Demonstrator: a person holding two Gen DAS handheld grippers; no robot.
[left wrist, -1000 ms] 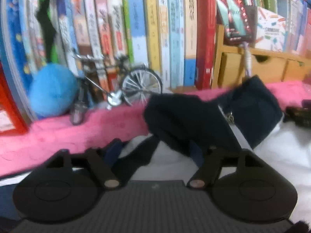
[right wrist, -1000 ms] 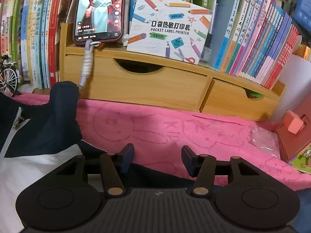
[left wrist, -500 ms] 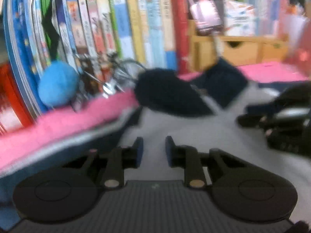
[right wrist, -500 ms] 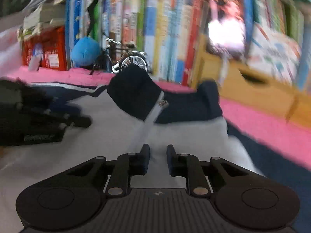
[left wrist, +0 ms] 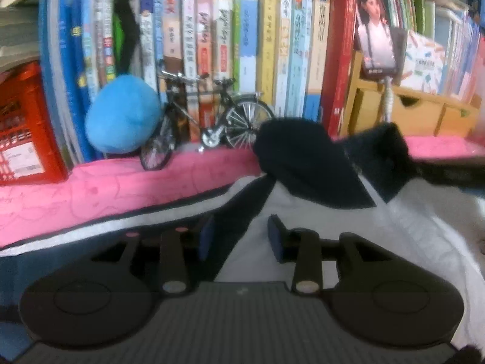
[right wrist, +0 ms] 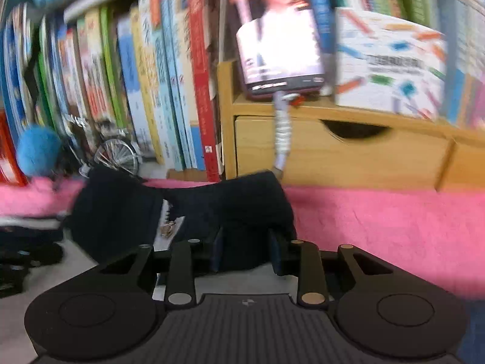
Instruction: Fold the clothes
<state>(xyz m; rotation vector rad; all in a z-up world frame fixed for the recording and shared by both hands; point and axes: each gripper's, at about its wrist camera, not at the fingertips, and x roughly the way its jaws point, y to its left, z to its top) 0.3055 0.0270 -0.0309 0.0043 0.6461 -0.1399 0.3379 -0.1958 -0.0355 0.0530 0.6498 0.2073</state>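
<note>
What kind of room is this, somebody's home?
Most likely a home bedroom or study: packed books line the back, a pink blanket covers the surface, and a toy bicycle stands there with a jacket.

Lettering on the book spines (left wrist: 266, 45) and the white box (right wrist: 391, 63) is too blurred to read.

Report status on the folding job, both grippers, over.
Left gripper jaws opening, over white jacket, nothing pinched. Right gripper jaws opening, navy collar between them. Toy bicycle beyond the collar, apart from the jacket.
</note>
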